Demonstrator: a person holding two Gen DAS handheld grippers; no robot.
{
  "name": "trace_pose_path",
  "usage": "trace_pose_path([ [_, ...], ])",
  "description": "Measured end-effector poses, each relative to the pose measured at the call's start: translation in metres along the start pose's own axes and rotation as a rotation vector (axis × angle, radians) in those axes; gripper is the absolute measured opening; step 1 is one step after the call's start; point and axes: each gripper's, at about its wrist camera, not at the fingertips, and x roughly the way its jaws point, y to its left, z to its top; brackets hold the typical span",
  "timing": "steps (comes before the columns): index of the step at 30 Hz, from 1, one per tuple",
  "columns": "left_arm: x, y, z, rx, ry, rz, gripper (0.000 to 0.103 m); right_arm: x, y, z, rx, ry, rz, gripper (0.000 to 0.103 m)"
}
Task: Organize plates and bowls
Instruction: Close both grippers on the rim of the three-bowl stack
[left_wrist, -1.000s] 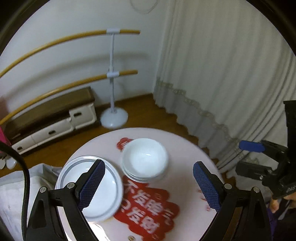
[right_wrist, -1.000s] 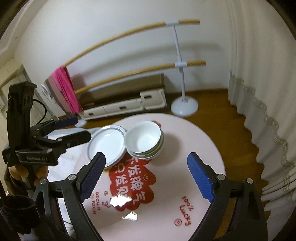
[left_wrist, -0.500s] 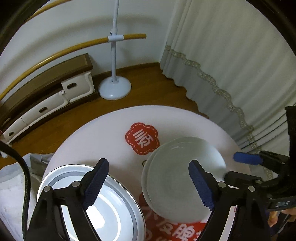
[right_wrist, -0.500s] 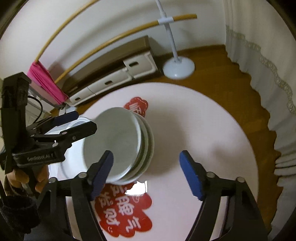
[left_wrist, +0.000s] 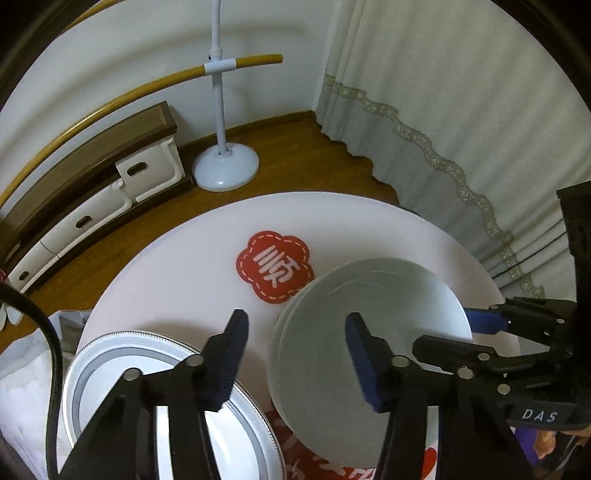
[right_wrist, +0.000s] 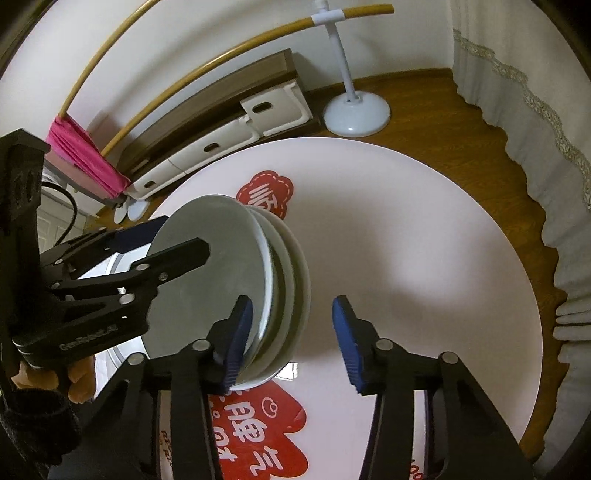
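A stack of white bowls (left_wrist: 373, 325) stands near the middle of the round white table (left_wrist: 177, 273), to the right of a grey-rimmed white plate (left_wrist: 110, 373). My left gripper (left_wrist: 295, 358) straddles the stack's left rim, one pad outside and one over the top bowl's inside. Its jaws are closing, with a gap still at the outer pad. In the right wrist view, my right gripper (right_wrist: 291, 332) straddles the right rim of the bowls (right_wrist: 214, 266). Its jaws are closing too; the inner pad sits by the top bowl's wall and the outer pad stands off the rim.
Red sticker patches mark the table (right_wrist: 406, 236). Beyond it, a white barre stand (left_wrist: 225, 168), a low brown-and-white cabinet (left_wrist: 92, 192) and a long curtain (left_wrist: 443, 96) stand on the wooden floor. A pink cloth (right_wrist: 85, 158) hangs at left.
Both grippers came down close over the bowl stack and now straddle its opposite rims. Both pairs of jaws have narrowed a good deal.
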Motion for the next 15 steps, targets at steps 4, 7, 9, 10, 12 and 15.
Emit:
trace_pose_path([
  [4, 0.005, -0.005, 0.0, 0.003, 0.016, 0.001, 0.041, -0.001, 0.008, -0.002, -0.023, 0.004, -0.008, 0.034],
  [7, 0.004, -0.002, -0.003, -0.002, 0.023, -0.014, 0.04, 0.0, 0.009, -0.002, -0.027, 0.005, -0.019, 0.034],
  [9, 0.006, 0.0, -0.003, -0.001, 0.024, -0.014, 0.04, 0.0, 0.01, -0.002, -0.029, 0.007, -0.02, 0.034],
  [10, 0.005, 0.001, -0.003, -0.003, 0.022, -0.017, 0.04, 0.0, 0.01, -0.002, -0.031, 0.008, -0.02, 0.034],
  [12, 0.008, 0.003, -0.005, -0.008, 0.026, -0.022, 0.04, 0.0, 0.011, -0.003, -0.034, 0.01, -0.021, 0.034],
  [15, 0.012, 0.003, -0.007, -0.003, 0.039, -0.021, 0.041, 0.001, 0.012, -0.001, -0.038, 0.02, -0.024, 0.034],
])
